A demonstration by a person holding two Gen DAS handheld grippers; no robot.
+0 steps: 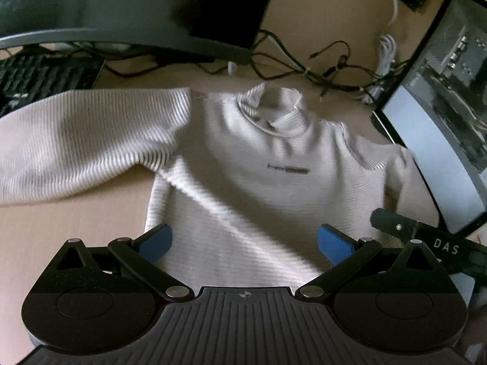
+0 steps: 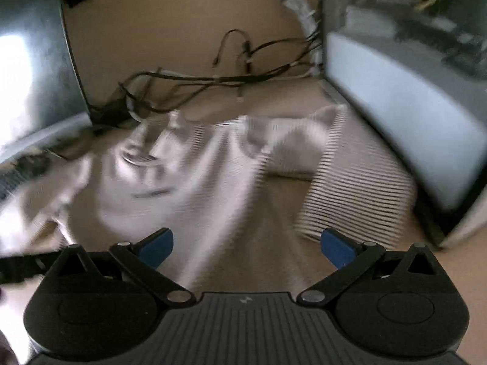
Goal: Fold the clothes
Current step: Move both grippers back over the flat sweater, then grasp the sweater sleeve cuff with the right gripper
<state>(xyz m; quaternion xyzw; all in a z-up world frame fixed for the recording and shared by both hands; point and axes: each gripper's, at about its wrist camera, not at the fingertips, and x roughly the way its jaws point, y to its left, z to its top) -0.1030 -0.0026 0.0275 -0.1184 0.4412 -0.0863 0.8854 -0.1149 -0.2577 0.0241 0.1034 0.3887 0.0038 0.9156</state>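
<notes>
A cream ribbed turtleneck sweater lies front up on the tan desk, collar away from me, with a small dark label on the chest. Its left sleeve stretches out to the left. My left gripper is open and empty over the sweater's lower body. In the blurred right wrist view the sweater lies ahead, its right sleeve bent down along the right side. My right gripper is open and empty above the hem; part of it shows in the left wrist view.
A curved monitor and a keyboard stand at the back left. A computer case stands close on the right, also in the right wrist view. Tangled cables lie behind the collar.
</notes>
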